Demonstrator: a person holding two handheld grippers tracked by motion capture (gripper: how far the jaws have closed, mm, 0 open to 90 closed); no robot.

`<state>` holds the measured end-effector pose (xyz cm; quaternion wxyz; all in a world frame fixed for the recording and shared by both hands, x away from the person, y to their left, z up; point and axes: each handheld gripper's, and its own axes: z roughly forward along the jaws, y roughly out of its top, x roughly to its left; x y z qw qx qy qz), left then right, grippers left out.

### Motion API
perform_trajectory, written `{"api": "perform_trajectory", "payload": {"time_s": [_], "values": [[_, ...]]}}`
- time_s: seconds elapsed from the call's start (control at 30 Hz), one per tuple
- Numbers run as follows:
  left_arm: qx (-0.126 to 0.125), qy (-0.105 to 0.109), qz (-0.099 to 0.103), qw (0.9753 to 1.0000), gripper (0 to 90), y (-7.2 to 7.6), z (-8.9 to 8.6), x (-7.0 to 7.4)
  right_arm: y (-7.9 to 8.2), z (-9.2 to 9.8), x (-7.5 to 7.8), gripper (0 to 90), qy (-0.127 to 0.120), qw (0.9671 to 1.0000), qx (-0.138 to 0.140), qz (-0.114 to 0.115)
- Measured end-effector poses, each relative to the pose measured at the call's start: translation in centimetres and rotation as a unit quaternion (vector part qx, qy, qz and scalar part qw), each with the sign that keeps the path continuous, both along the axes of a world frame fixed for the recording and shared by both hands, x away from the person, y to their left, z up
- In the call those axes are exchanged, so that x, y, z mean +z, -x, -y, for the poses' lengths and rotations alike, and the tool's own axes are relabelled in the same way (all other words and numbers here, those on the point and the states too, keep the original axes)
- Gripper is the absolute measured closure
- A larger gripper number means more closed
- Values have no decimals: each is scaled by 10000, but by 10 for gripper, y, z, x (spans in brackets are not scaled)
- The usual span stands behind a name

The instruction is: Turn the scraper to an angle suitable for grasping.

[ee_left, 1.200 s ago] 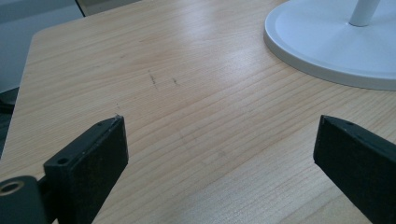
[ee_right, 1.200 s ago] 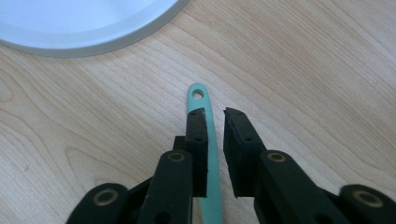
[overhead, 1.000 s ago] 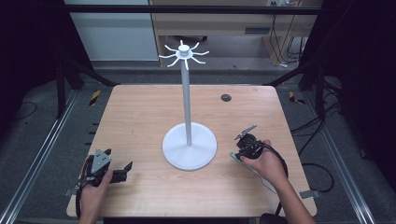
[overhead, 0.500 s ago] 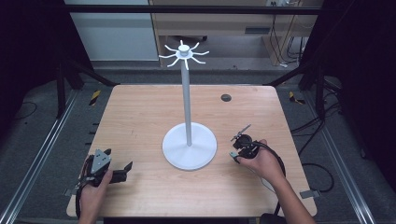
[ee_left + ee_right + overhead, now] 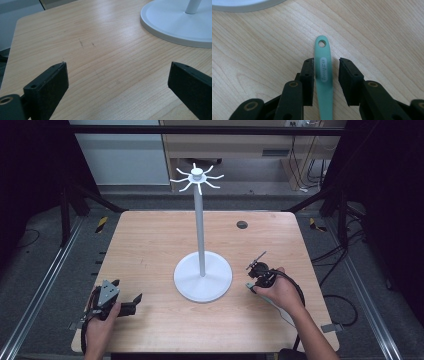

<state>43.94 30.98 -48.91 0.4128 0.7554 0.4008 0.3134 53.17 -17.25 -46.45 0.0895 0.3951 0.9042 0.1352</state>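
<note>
The green handle (image 5: pixel 323 75) lies flat on the tabletop (image 5: pixel 150 250), near the right side of the white stand's round base (image 5: pixel 203 279). It is long and thin, with a small hole at its far end. That hole is likely there so the handle can hang on a hook. The stand has a tall pole (image 5: pixel 200 232) with a ring of short white hooks (image 5: pixel 197 177) at the top, so I think the handle is meant to go up there.

The right tool (image 5: pixel 326 72) is down low over the handle. Its two black jaws sit one on each side of the handle, part way open. One jaw is right against the green edge, and the other has a small gap. It is not gripping yet. The jaws line up along the handle so they can pinch its thin sides and leave the hole free.

The left tool (image 5: pixel 116 301) rests on the near left part of the tabletop, well apart from the handle. Its jaws are wide open and hold nothing. It looks like it is just waiting, out of the way of the stand.
</note>
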Motion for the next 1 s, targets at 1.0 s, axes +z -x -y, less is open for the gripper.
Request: {"api": "perform_trajectory", "payload": {"time_s": [1.0], "values": [[-48,-57,-4,10000,29,1,1,0,0,2,8,744,-243,9997,4,65]]}}
